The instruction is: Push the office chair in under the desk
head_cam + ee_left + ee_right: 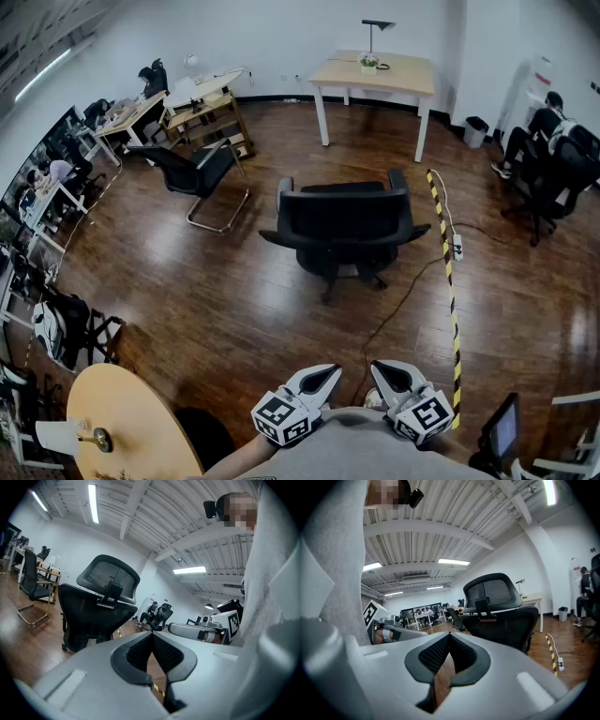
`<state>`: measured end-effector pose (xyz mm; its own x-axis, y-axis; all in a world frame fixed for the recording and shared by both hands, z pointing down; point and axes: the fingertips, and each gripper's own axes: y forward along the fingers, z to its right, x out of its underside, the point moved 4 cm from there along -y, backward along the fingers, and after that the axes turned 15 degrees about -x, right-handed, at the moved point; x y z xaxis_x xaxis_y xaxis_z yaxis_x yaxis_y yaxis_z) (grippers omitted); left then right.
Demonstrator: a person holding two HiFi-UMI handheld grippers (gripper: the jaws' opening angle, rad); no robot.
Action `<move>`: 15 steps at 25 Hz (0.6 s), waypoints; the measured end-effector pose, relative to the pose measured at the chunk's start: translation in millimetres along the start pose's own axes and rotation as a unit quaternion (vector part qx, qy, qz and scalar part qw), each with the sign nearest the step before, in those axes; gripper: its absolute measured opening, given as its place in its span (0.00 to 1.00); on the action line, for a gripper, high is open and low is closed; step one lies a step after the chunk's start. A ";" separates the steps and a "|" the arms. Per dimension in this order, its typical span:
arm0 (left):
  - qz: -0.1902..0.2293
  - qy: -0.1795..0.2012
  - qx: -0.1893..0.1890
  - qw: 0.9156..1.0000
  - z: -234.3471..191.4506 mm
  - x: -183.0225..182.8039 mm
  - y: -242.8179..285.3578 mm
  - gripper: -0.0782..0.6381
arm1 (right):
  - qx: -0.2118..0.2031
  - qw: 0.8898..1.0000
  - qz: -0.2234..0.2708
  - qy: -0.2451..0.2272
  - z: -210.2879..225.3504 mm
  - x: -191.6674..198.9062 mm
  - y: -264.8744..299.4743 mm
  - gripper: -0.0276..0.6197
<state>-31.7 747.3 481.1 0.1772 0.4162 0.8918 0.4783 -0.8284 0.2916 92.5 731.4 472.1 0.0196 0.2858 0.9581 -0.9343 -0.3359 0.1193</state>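
A black office chair (344,228) stands in the middle of the wooden floor with its backrest toward me, well short of the light wooden desk (377,73) at the far wall. The chair's mesh headrest (108,577) and backrest also fill the left gripper view, and the chair (502,609) shows in the right gripper view with the desk (532,599) behind it. My left gripper (325,379) and right gripper (387,375) are held close to my chest, both shut and empty, far from the chair.
A yellow-black striped cable cover (448,272) runs along the floor to the chair's right with a power strip (457,247). Another black chair (199,173) stands at the left. A round wooden table (131,422) is near my left. A person (542,131) sits at the right.
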 end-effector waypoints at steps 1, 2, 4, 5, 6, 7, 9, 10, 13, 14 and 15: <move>-0.002 -0.001 -0.002 1.000 1.4 -2.2 2.6 0.12 | -0.002 1.000 0.001 -0.001 3.1 0.1 -1.5 0.05; -0.003 -0.001 -0.005 1.000 2.9 -4.0 5.2 0.12 | -0.003 1.000 0.002 -0.001 6.1 0.2 -3.1 0.05; -0.007 -0.003 -0.010 1.000 5.8 -4.2 9.8 0.12 | -0.004 1.000 0.006 0.002 12.2 2.3 -7.3 0.05; -0.008 -0.004 -0.013 1.000 6.9 -1.4 12.5 0.12 | -0.004 1.000 0.006 0.004 15.3 4.3 -10.2 0.05; -0.009 -0.005 -0.015 1.000 8.2 2.5 15.5 0.12 | -0.006 1.000 0.003 0.005 18.1 5.7 -13.2 0.05; -0.011 -0.007 -0.018 1.000 10.1 6.1 19.0 0.12 | -0.009 1.000 0.000 0.007 20.8 6.6 -16.5 0.05; -0.016 -0.010 -0.028 0.999 15.6 10.6 26.1 0.12 | -0.019 1.000 -0.009 0.012 26.0 8.4 -23.0 0.05; -0.017 -0.012 -0.033 0.999 18.5 11.8 29.3 0.12 | -0.024 1.000 -0.011 0.013 29.3 9.4 -25.8 0.05; -0.008 -0.012 -0.051 0.999 25.6 8.2 37.4 0.12 | -0.034 0.999 -0.009 0.012 42.6 8.0 -29.9 0.05; -0.004 -0.009 -0.057 0.998 27.2 3.3 40.0 0.12 | -0.037 0.999 -0.008 0.010 47.5 5.2 -29.4 0.05; 0.001 -0.006 -0.063 0.998 28.5 -3.4 42.4 0.12 | -0.040 0.999 -0.008 0.006 52.2 1.5 -28.5 0.05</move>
<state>12.5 721.4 480.6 0.1883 0.4176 0.8889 0.3650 -0.8700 0.3314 137.7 694.6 483.7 0.0303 0.3014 0.9530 -0.9597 -0.2578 0.1120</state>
